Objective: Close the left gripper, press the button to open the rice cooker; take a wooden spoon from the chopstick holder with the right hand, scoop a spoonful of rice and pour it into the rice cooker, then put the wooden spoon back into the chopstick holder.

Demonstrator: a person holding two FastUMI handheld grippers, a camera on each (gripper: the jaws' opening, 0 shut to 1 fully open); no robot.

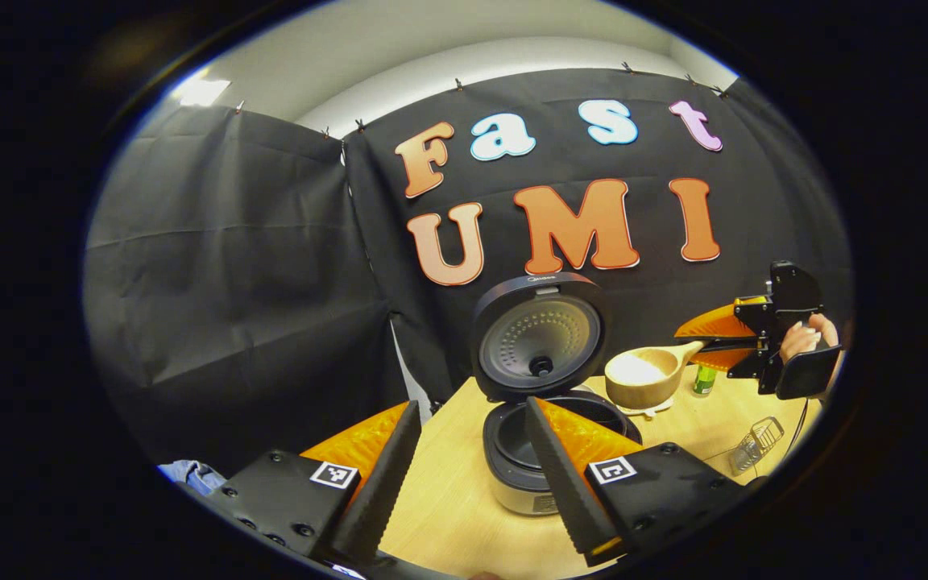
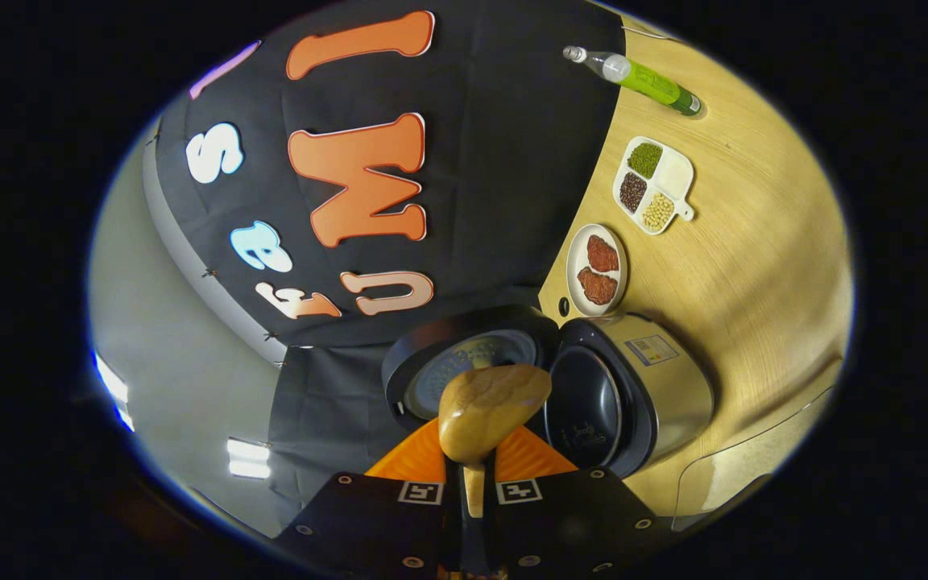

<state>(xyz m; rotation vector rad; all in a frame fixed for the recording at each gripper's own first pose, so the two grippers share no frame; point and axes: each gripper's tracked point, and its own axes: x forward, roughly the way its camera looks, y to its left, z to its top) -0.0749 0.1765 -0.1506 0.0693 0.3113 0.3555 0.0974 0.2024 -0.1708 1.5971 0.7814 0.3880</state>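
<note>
The rice cooker [image 1: 522, 471] stands open on the wooden table [image 1: 448, 499], its lid [image 1: 540, 338] raised upright. My left gripper [image 1: 472, 407] is open in front of it, with nothing between the fingers. To the right, my right gripper [image 1: 693, 345] is shut on the handle of a wooden spoon [image 1: 643, 375] whose bowl holds white rice, level beside the lid and up right of the pot. In the right gripper view, the spoon [image 2: 492, 411] sticks out from the right gripper [image 2: 474, 463], its bowl in front of the open cooker [image 2: 633, 395] and lid [image 2: 464, 362].
A wire holder [image 1: 758, 441] and a green bottle [image 1: 704, 379] stand at the table's right. In the right gripper view, a plate with red pieces [image 2: 597, 270], a divided dish of grains [image 2: 653, 185] and the bottle [image 2: 641, 76] sit beyond the cooker. A hand [image 1: 810, 334] holds the right gripper.
</note>
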